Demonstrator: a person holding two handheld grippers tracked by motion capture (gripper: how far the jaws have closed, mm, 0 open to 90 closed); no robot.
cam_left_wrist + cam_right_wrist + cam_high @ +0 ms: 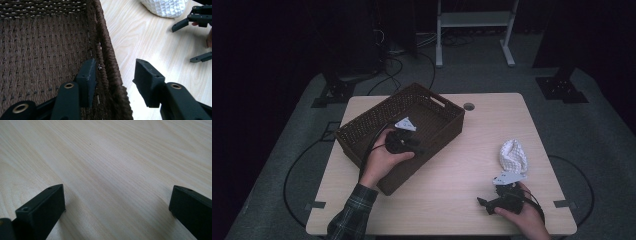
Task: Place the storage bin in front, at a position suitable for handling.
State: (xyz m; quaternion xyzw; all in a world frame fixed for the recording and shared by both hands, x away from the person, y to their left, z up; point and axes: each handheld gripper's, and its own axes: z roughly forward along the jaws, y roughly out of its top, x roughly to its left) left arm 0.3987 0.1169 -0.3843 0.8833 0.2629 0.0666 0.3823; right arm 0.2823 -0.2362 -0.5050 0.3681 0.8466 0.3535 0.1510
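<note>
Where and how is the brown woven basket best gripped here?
Probably by the near long wall of the basket, from above, one jaw inside and one outside. The wall stands upright and thin, with an open top. The left gripper already straddles that rim with its pads apart, not yet pinching.

No lettering, label, brand mark, number or sign can be read anywhere in these pictures. The dark brown woven rectangular basket (362,131) carries no tag or print, the pale wood-grain surface (492,120) bears no marking, and the white knobbly cloth bundle (513,154), at about four o'clock from the basket, shows only its texture, without any writing.
</note>
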